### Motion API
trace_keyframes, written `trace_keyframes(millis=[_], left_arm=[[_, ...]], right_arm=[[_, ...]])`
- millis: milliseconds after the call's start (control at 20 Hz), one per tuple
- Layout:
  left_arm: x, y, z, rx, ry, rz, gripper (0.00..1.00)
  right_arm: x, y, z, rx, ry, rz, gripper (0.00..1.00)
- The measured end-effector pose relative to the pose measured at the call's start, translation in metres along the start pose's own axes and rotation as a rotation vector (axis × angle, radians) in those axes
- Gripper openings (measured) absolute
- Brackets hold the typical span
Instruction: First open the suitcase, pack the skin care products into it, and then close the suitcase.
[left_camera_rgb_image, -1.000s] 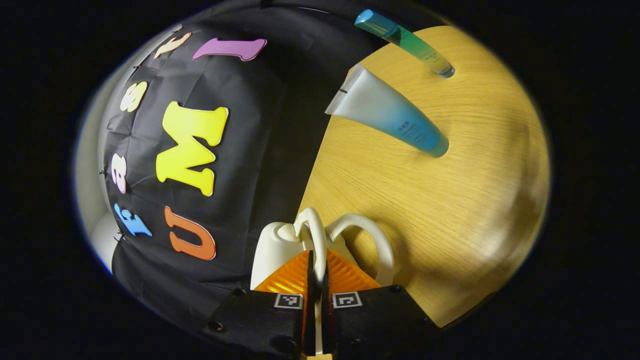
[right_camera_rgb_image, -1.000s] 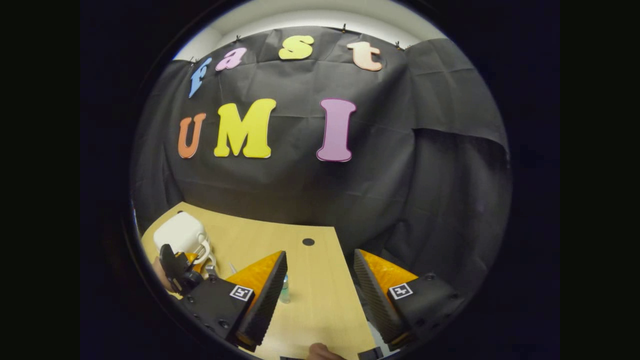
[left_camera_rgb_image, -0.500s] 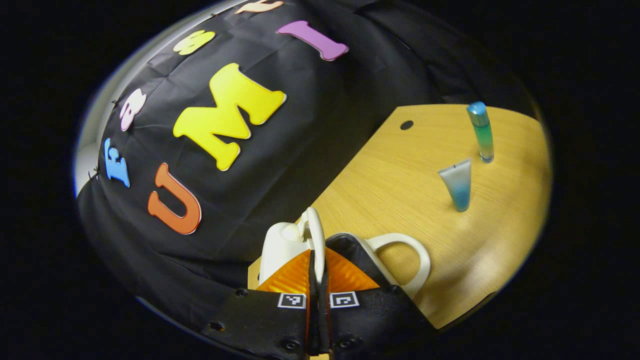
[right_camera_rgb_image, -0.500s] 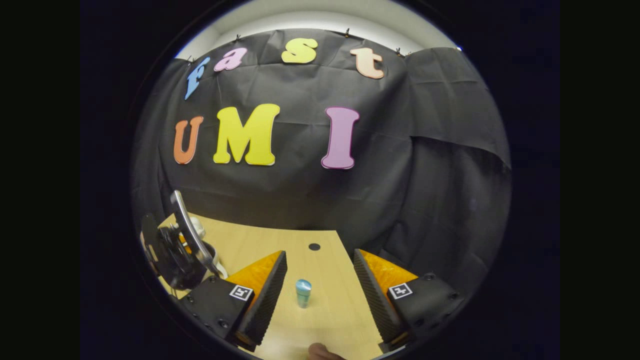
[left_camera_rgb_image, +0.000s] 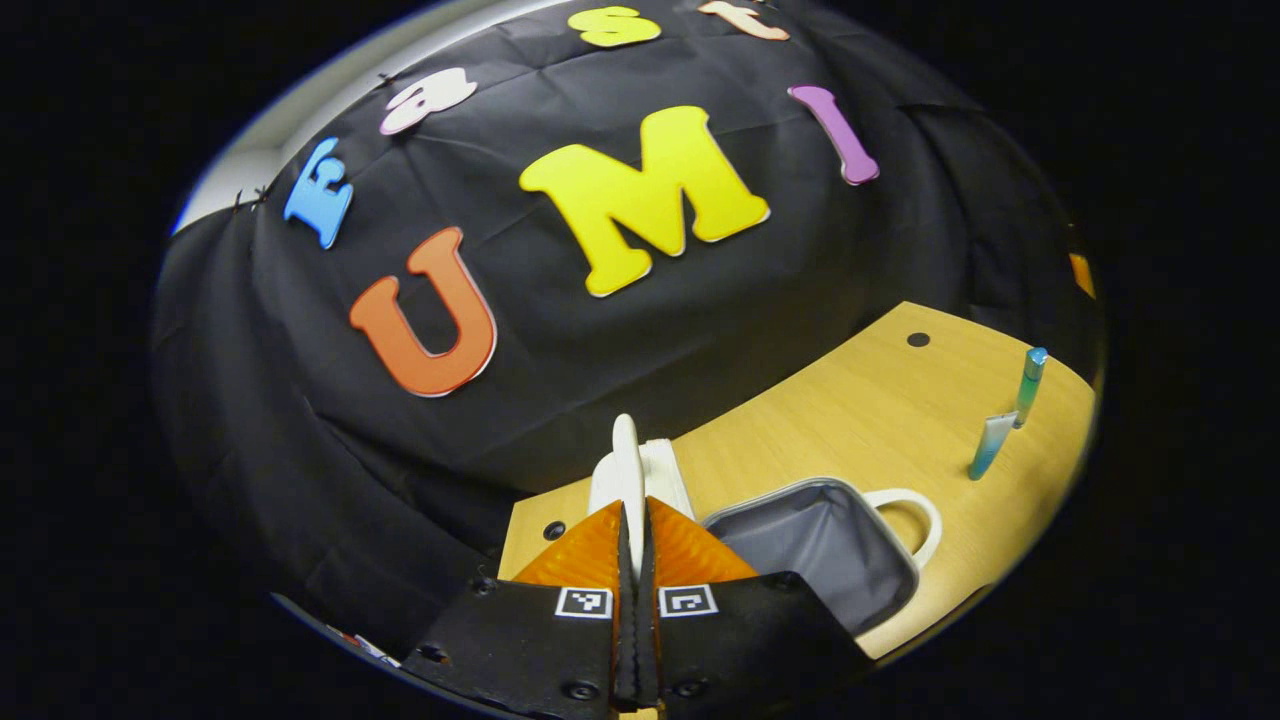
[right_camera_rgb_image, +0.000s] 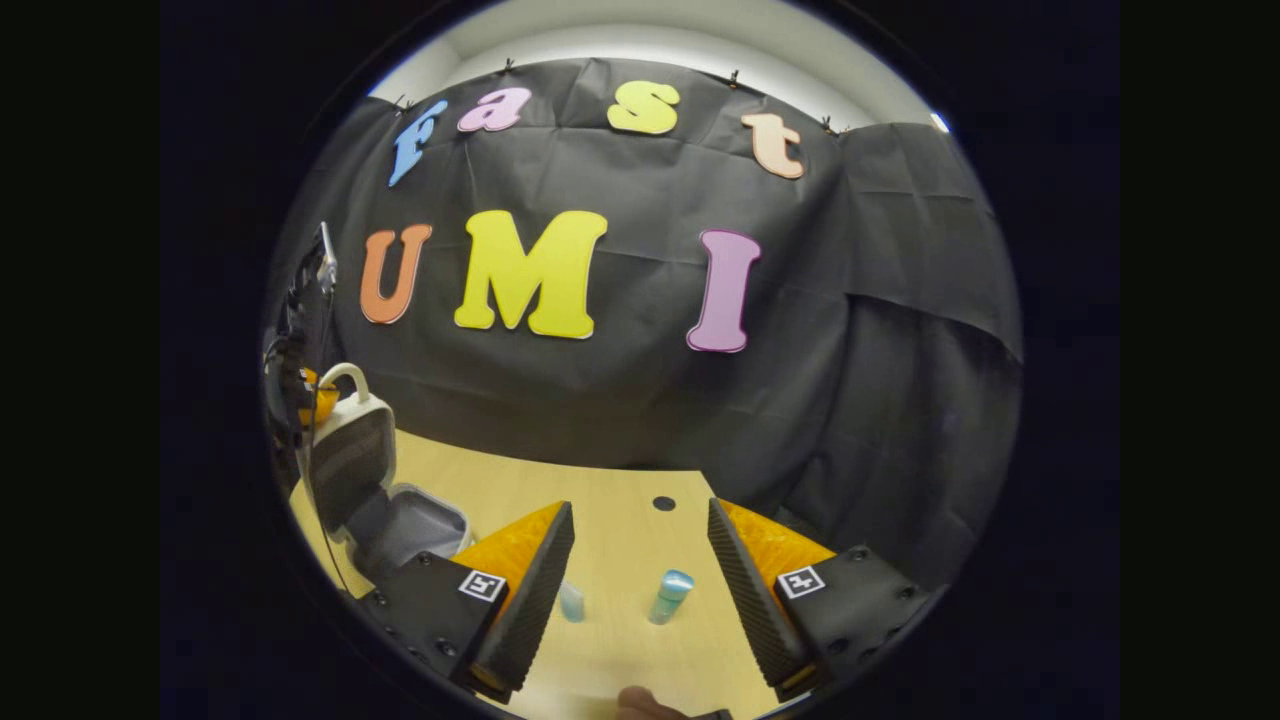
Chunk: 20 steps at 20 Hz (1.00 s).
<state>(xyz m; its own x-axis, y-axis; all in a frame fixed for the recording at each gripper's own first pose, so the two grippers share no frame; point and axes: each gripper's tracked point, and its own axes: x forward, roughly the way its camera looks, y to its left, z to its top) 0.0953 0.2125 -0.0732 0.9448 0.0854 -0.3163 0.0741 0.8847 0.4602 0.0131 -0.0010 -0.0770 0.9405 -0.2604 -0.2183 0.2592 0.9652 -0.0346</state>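
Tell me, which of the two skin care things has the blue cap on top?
The taller green bottle, farther from the suitcase. The shorter tube beside it ends in a flat whitish top.

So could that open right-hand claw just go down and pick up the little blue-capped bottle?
Probably yes. The right gripper hangs open above the table, and the bottle stands upright just ahead between its fingers, with nothing in between. The tube stands apart from it, beside the left finger.
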Motion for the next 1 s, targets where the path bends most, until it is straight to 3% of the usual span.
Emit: trace_keyframes(millis=[200,500,1000], left_arm=[[0.01,0.065,-0.045,-0.012,0.056,0.039,0.03],[0.039,0.117,-0.132,-0.052,0.179,0.015,0.03],[0.074,0.125,-0.269,-0.32,0.368,-0.085,0.03]], right_arm=[[-0.001,0.028,0.0,-0.026,0.008,0.003,0.8],[0.001,0.055,-0.015,-0.045,0.062,0.007,0.8],[-0.004,0.058,-0.037,-0.085,0.123,-0.028,0.8]])
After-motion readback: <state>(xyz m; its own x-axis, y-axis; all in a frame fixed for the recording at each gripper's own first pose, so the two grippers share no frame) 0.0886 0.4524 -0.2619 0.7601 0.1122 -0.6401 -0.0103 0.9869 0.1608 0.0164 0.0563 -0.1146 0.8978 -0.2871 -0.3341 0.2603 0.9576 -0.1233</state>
